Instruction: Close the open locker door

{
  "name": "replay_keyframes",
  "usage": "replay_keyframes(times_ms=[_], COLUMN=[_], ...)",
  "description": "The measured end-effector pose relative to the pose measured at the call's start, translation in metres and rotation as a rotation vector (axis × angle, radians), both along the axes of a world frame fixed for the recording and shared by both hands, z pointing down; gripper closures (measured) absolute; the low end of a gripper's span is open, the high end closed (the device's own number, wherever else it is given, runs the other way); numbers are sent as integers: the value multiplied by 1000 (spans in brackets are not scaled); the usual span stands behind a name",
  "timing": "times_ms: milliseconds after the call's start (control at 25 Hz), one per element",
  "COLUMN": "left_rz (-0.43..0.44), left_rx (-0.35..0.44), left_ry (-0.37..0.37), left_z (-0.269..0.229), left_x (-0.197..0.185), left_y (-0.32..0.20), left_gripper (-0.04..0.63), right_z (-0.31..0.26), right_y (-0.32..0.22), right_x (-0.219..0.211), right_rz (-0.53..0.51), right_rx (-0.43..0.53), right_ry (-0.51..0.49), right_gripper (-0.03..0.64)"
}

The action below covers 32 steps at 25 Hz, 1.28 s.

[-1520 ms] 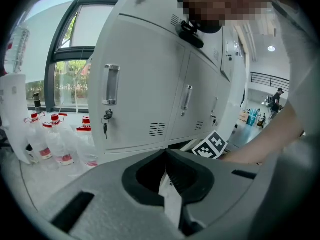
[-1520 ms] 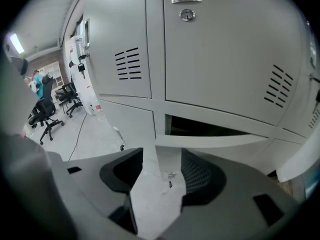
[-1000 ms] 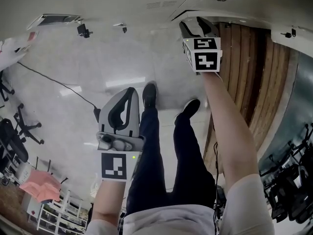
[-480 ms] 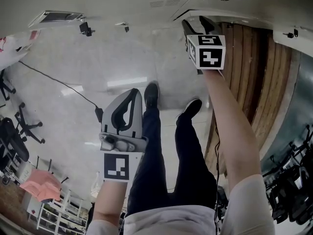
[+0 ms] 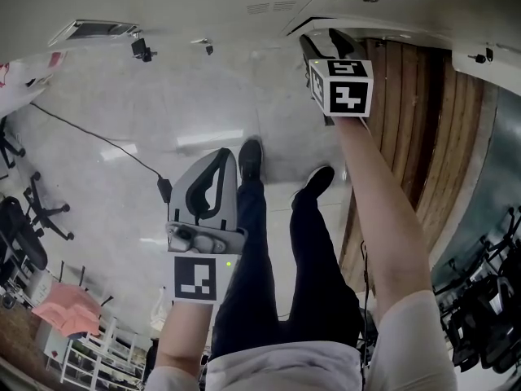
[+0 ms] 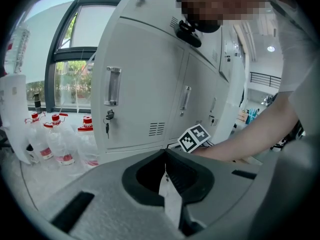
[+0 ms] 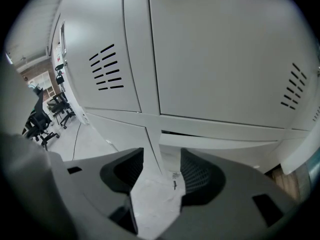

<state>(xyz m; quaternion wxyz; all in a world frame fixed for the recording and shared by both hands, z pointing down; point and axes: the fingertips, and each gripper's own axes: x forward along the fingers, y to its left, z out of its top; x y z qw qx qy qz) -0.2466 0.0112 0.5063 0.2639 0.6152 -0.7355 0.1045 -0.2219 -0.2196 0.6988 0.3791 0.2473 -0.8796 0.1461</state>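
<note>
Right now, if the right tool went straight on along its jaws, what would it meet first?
Most likely the white locker's vertical frame strip, which sits centred between the open jaws of the right tool. Nothing shows in between, though depth is unclear.

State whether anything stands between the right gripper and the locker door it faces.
Nothing visible does. The right gripper, fingers apart, looks straight at the locker door with no object between them.

Red-capped plastic bottles (image 6: 56, 140) bunched lower left under a window (image 6: 70, 81); black office chairs (image 5: 24, 233) and a floor cable (image 5: 98, 139) far left.
</note>
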Motion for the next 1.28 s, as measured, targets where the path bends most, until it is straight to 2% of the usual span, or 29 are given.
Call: replay_keyframes(times_ms=[440,760,1000,1280], left_rz=[-11,-4,23,45], left_rx=[7,21,28,65], left_ry=[0,13,6,-16], left_z=[-3,-5,-9,-27], left_x=[1,13,22,31], left_y=[-1,-10,-20,-41], left_gripper=[586,586,586,586], right_z=[-18,-63,-120,-177], right_y=[4,21,32,45], right_x=[5,34,58,104], right_rz=[41,61,66,58], right_rx=[-2,63,125,231], right_ry=[-66,-172,-278,-316], right_gripper=[390,399,399,399])
